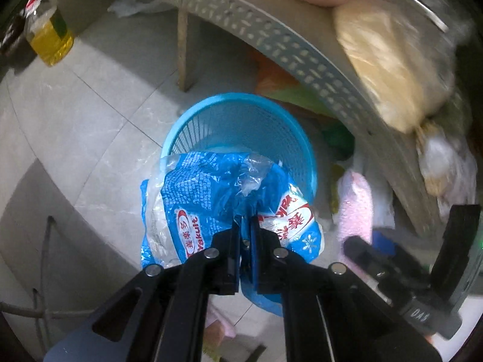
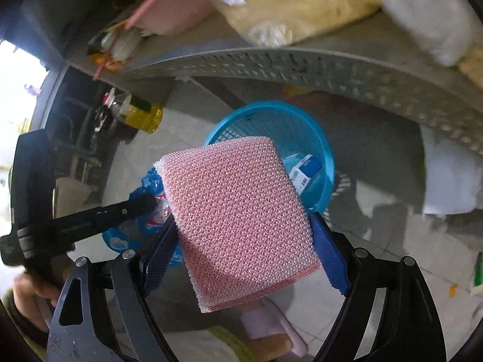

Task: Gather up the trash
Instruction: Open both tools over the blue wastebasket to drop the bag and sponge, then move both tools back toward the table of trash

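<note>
My left gripper (image 1: pixel 246 221) is shut on a crumpled blue and white Yakult plastic bag (image 1: pixel 208 202), held just at the near rim of a blue mesh waste basket (image 1: pixel 241 120) on the floor. My right gripper (image 2: pixel 241 226) is shut on a pink mesh sponge (image 2: pixel 238 220), held in front of the same basket (image 2: pixel 323 157). A blue and white carton (image 2: pixel 305 170) lies inside the basket. The left gripper and bag (image 2: pixel 135 226) show at the left of the right wrist view; the sponge (image 1: pixel 356 208) shows at the right of the left wrist view.
A grey perforated shelf (image 1: pixel 271 36) with bags of goods (image 1: pixel 389 60) hangs over the basket. A yellow oil bottle (image 1: pixel 51 39) stands on the tiled floor at far left. Plastic bags (image 1: pixel 289 90) lie under the shelf. A white sack (image 2: pixel 449 181) sits at right.
</note>
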`<state>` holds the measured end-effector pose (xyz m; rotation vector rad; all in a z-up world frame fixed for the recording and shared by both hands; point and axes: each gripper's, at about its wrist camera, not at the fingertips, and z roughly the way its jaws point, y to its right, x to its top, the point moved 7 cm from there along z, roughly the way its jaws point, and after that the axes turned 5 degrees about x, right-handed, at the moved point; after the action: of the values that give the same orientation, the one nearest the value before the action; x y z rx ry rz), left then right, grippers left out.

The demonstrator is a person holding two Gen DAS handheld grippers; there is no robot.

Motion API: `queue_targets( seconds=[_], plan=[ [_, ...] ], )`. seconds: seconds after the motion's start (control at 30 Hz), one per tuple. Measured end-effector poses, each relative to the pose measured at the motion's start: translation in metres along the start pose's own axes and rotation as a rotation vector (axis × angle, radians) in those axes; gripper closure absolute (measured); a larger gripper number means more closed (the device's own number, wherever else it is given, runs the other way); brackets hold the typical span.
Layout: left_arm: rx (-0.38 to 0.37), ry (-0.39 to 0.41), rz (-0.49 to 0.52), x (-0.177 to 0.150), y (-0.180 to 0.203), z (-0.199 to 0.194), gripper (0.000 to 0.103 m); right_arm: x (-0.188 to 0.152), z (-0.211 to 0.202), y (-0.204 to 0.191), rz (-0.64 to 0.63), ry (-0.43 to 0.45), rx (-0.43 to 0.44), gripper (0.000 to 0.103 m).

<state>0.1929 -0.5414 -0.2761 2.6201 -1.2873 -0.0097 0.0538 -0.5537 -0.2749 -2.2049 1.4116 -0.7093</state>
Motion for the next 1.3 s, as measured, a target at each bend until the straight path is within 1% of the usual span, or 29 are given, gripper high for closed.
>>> queue_targets(
  seconds=[0.07,0.1,0.13,0.17,0.2,0.23,0.27,0.33,0.37,0.43,0.53,0.67,0.77,0.8,0.83,0.9,0.97,1.03,1.13,1.17,1.2,1.23,1.3],
  plan=[
    [-0.014,-0.009,-0.042,0.012,-0.003,0.013,0.096,0.009,0.011,0.002,0.018,-0.002,0.002,0.021],
    [-0.023,-0.014,-0.063,0.016,-0.005,0.017,0.089,0.016,0.02,0.003,0.032,-0.001,-0.002,0.02],
    [-0.034,-0.019,-0.087,0.02,-0.007,0.021,0.072,0.019,0.025,0.004,0.043,0.001,-0.007,0.019],
    [-0.037,-0.018,-0.112,0.023,-0.011,0.025,0.062,0.021,0.031,0.006,0.056,0.0,-0.005,0.018],
    [-0.026,-0.009,-0.134,0.025,-0.014,0.026,0.044,0.023,0.038,0.009,0.078,-0.005,-0.005,0.018],
    [-0.017,0.004,-0.157,0.026,-0.018,0.025,0.039,0.023,0.043,0.012,0.094,-0.01,-0.005,0.018],
    [-0.024,0.017,-0.182,0.027,-0.02,0.024,0.038,0.022,0.046,0.013,0.105,-0.014,-0.003,0.018],
    [-0.058,0.015,-0.207,0.026,-0.02,0.02,0.034,0.021,0.048,0.013,0.11,-0.015,-0.004,0.018],
    [-0.071,0.015,-0.21,0.025,-0.019,0.017,0.034,0.018,0.048,0.013,0.11,-0.01,0.002,0.018],
    [-0.099,0.027,-0.189,0.024,-0.014,0.006,0.033,0.016,0.047,0.015,0.108,-0.006,0.016,0.017],
    [-0.129,0.07,-0.165,0.025,-0.007,-0.018,0.031,0.017,0.045,0.012,0.106,0.005,0.021,0.017],
    [-0.18,0.12,-0.161,0.026,0.001,-0.055,0.031,0.016,0.036,0.008,0.103,0.017,0.039,0.017],
    [-0.214,0.17,-0.141,0.022,0.007,-0.088,0.03,0.014,0.029,0.001,0.076,0.027,0.046,0.017],
    [-0.23,0.195,-0.132,0.019,0.009,-0.106,0.03,0.012,0.022,-0.002,0.063,0.032,0.052,0.017],
    [-0.241,0.211,-0.128,0.018,0.009,-0.112,0.029,0.01,0.017,-0.002,0.054,0.036,0.055,0.017],
    [-0.262,0.254,-0.113,0.008,0.009,-0.142,0.028,0.005,0.008,-0.005,0.034,0.043,0.053,0.017],
    [-0.285,0.297,-0.097,-0.006,0.007,-0.168,0.026,-0.001,-0.002,-0.009,0.009,0.048,0.056,0.017],
    [-0.279,0.341,-0.076,-0.027,0.004,-0.196,0.024,-0.014,-0.017,-0.018,-0.038,0.047,0.052,0.017],
    [-0.242,0.4,-0.048,-0.065,-0.006,-0.227,0.023,-0.033,-0.038,-0.037,-0.122,0.052,0.048,0.017],
    [-0.228,0.421,-0.038,-0.084,-0.01,-0.238,0.022,-0.039,-0.045,-0.045,-0.154,0.057,0.043,0.017],
    [-0.216,0.435,-0.033,-0.095,-0.014,-0.242,0.02,-0.049,-0.057,-0.056,-0.2,0.068,0.039,0.017],
    [-0.193,0.458,-0.035,-0.114,-0.02,-0.25,0.019,-0.055,-0.065,-0.063,-0.23,0.076,0.037,0.015],
    [-0.162,0.484,-0.048,-0.14,-0.033,-0.261,0.018,-0.066,-0.083,-0.079,-0.296,0.1,0.025,0.013]
  ],
)
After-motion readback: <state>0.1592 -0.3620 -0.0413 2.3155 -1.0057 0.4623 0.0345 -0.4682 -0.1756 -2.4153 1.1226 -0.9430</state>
